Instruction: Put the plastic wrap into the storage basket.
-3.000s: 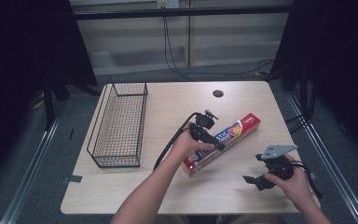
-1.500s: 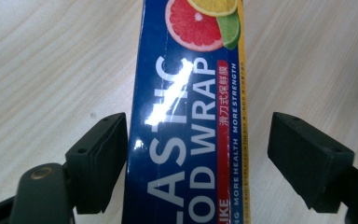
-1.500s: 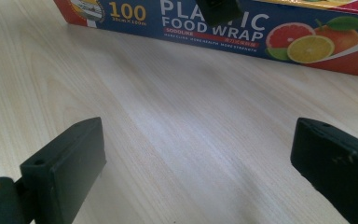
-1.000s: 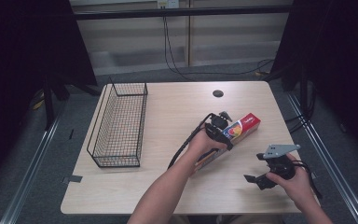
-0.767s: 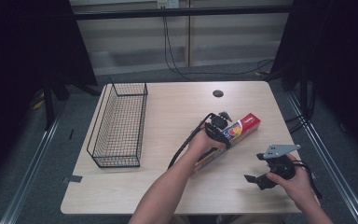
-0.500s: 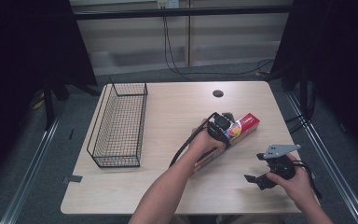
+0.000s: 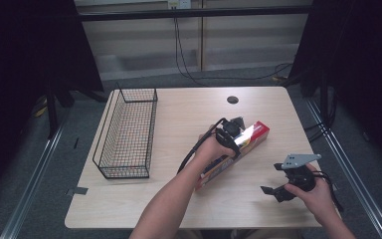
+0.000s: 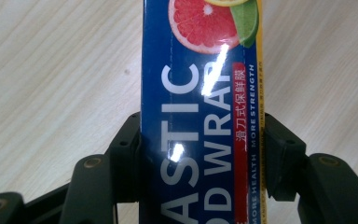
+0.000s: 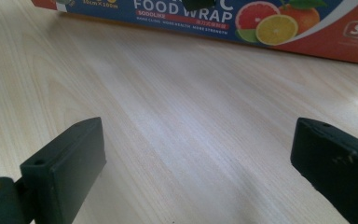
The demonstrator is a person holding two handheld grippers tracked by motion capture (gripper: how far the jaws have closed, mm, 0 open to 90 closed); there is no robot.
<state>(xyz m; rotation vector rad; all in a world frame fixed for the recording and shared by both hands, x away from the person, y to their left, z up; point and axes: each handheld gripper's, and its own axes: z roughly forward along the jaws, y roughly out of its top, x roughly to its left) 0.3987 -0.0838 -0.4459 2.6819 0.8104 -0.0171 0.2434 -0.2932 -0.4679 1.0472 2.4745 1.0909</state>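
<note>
The left gripper has just been closing and now pinches the food wrap box, which lies on the table right of the wire basket. This looks like the grasp step; next, a lift toward the basket. The right gripper rests with its jaws spread, right of the box.

The table was a light wood-grain top with rounded corners and a round dark cable hole near its far edge. A black wire basket stood on its left part, lengthwise from near to far. A long plastic wrap box lay flat and diagonal right of centre, well apart from the basket.
</note>
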